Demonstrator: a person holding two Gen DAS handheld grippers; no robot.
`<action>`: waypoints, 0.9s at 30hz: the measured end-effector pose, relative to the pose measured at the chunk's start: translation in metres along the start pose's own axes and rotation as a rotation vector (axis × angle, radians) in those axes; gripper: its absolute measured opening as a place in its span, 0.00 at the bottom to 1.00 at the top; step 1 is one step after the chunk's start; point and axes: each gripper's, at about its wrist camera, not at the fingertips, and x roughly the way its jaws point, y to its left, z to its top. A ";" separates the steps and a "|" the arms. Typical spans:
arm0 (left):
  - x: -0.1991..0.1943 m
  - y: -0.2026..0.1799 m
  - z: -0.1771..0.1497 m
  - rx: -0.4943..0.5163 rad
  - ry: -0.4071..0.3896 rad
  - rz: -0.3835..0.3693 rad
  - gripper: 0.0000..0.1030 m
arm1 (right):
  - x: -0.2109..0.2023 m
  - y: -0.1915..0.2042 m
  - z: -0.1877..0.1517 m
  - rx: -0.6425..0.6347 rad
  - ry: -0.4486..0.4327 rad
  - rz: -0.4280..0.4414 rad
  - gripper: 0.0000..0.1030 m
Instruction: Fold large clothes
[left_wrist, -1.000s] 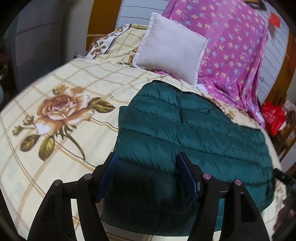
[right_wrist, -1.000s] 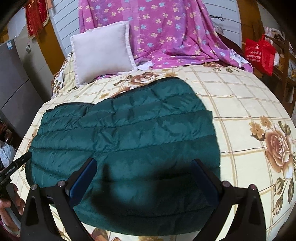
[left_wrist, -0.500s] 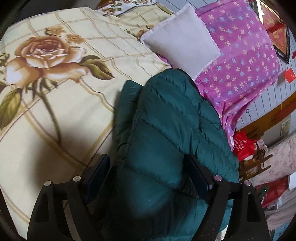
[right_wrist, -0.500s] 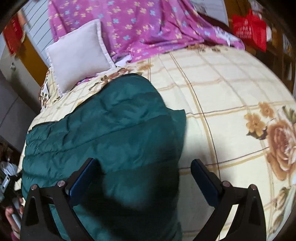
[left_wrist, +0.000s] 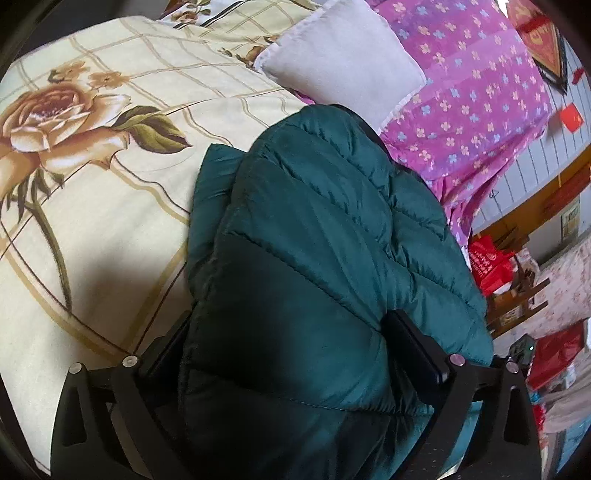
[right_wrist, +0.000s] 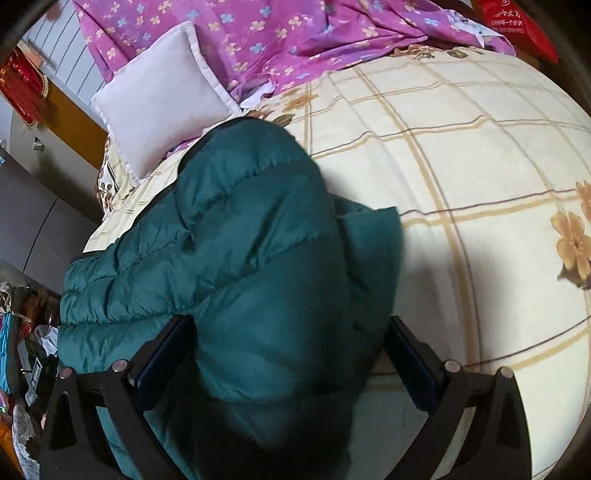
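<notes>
A dark green quilted down jacket (left_wrist: 317, 236) lies folded on the floral bedspread (left_wrist: 92, 206). In the left wrist view it bulges up between the wide-apart fingers of my left gripper (left_wrist: 291, 347), which is open with the fabric between its pads. The jacket also shows in the right wrist view (right_wrist: 258, 258). There my right gripper (right_wrist: 284, 350) is open too, its fingers spread on either side of the raised jacket bulk. Whether either pad touches the fabric I cannot tell.
A white pillow (right_wrist: 162, 99) and a purple flowered blanket (right_wrist: 280, 37) lie at the head of the bed. Red bags (left_wrist: 491, 262) and clutter stand beside the bed. Open bedspread (right_wrist: 461, 184) stretches to the right of the jacket.
Both grippers have moved down and in over the jacket. The jacket, flat and wide a second ago, is now doubled over and bunched up between the fingers.
</notes>
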 end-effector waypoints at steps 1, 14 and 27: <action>0.001 -0.001 0.000 0.010 0.004 -0.006 0.71 | 0.001 0.004 -0.002 -0.012 0.002 0.011 0.99; -0.085 -0.048 -0.016 0.168 -0.042 -0.083 0.14 | -0.086 0.061 -0.036 -0.072 -0.127 0.137 0.35; -0.157 -0.025 -0.102 0.218 0.067 0.020 0.26 | -0.167 0.053 -0.166 -0.077 -0.041 0.066 0.44</action>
